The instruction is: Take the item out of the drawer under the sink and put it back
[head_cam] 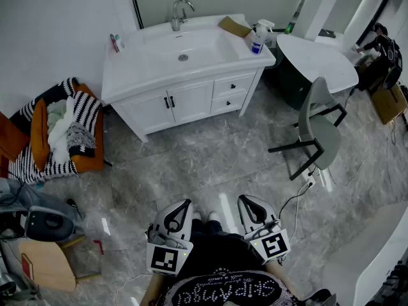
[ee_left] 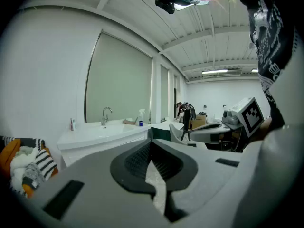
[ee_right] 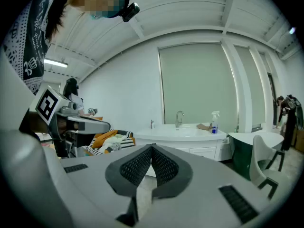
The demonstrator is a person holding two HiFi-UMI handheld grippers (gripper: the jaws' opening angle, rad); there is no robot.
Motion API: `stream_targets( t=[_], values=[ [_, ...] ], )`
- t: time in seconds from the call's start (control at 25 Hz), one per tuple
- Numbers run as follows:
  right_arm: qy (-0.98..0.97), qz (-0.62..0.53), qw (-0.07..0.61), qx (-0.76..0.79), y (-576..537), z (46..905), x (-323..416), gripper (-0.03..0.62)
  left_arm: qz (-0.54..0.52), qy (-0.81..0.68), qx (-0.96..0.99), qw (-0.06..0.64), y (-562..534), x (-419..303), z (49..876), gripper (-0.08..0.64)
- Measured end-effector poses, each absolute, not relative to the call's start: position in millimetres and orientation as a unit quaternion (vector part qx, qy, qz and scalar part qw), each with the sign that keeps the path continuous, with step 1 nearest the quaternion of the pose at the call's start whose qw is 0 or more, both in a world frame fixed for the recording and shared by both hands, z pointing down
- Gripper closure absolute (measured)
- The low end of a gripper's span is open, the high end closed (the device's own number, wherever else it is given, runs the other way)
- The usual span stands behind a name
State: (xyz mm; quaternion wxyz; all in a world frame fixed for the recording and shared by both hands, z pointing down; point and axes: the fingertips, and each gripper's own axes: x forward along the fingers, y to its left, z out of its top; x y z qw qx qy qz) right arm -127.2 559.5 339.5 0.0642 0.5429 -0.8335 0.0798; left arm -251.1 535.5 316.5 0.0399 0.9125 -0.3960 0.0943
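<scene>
The white sink cabinet (head_cam: 191, 75) stands against the far wall, a few steps ahead of me. Its two small drawers (head_cam: 233, 86) with dark knobs sit at the right under the basin, both pushed in, so whatever is inside is hidden. My left gripper (head_cam: 180, 209) and right gripper (head_cam: 247, 204) are held low near my body, far from the cabinet. Both are shut with nothing between the pads. The left gripper view shows the left gripper (ee_left: 151, 144) pointing toward the sink cabinet (ee_left: 102, 132). The right gripper (ee_right: 152, 148) points at the sink cabinet (ee_right: 190, 137) too.
A grey chair (head_cam: 322, 129) and a white round table (head_cam: 319, 59) stand right of the cabinet. An orange armchair (head_cam: 64, 132) piled with striped cloth is at the left, a wooden stool (head_cam: 44, 263) below it. A spray bottle (head_cam: 257, 38) stands on the counter. A cable (head_cam: 299, 196) lies on the floor.
</scene>
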Motion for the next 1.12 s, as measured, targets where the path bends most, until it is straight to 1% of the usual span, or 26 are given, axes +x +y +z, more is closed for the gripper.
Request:
stream_targets(
  t=[0.2,0.52,0.6,0.76,0.84,0.92,1.12],
  values=[
    [-0.835,0.075,0.066,0.541,566,339,-119,0.575,0.091,-0.397,0.912,0.038,541,-242,314,0.56],
    [-0.832,0.074,0.069,0.546,588,350,-89,0.575,0.101,-0.373,0.922,0.013,559,-206,320,0.56],
    [-0.829,0.081,0.069,0.549,593,356,-80,0.575,0.11,-0.363,0.925,0.017,565,-194,325,0.56],
    [-0.827,0.096,0.044,0.552,600,356,-68,0.575,0.118,-0.341,0.932,0.04,576,-174,330,0.56],
    [-0.825,0.108,0.039,0.554,600,360,-66,0.574,0.126,-0.334,0.933,0.036,576,-170,332,0.56],
    [-0.824,0.117,0.04,0.553,598,365,-65,0.574,0.131,-0.335,0.933,0.03,572,-169,335,0.56],
    [-0.828,0.125,0.057,0.543,577,374,-67,0.574,0.138,-0.335,0.93,0.065,554,-166,345,0.56]
  ],
)
